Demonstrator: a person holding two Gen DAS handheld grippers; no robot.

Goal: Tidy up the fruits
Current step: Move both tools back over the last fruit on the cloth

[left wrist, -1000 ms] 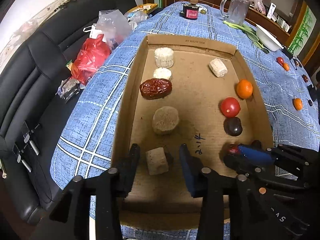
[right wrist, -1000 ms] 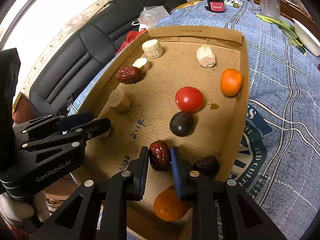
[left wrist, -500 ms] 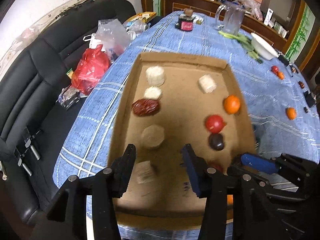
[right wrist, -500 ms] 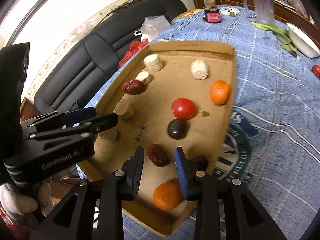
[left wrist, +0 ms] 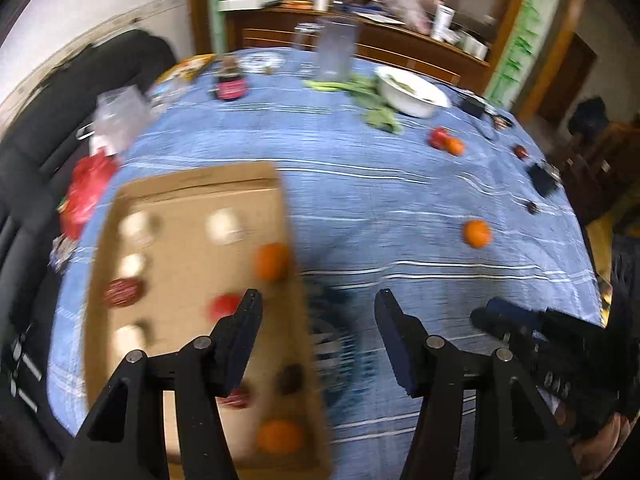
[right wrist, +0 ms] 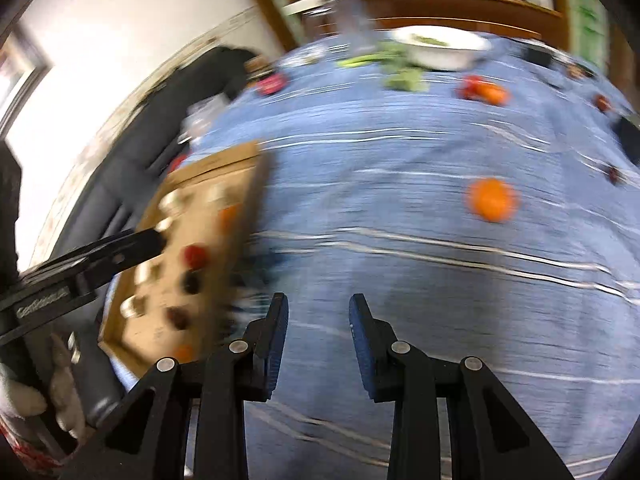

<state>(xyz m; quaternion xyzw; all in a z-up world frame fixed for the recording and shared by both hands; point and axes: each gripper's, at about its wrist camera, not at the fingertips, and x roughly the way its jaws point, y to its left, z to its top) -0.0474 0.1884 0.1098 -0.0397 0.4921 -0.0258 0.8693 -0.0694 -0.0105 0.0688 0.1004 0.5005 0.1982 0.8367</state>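
The cardboard tray lies at the left, blurred, holding oranges, a tomato, a red date and pale chunks. My left gripper hangs over the tray's right rim and the blue cloth, its jaws opening with nothing between them. My right gripper is open and empty above bare cloth, to the right of the tray. A loose orange lies ahead of it on the cloth, also seen from the left wrist as the orange. Farther back sit a tomato and a small orange.
A white bowl with greens, a glass pitcher and a dark jar stand at the table's far side. Small dark fruits and a black device lie at the right edge. A black sofa with a red bag is at the left.
Both grippers have swung right, away from the tray and over the cloth. The right one let go of the red date in the tray. The left one opened wider and left the pale chunk behind.
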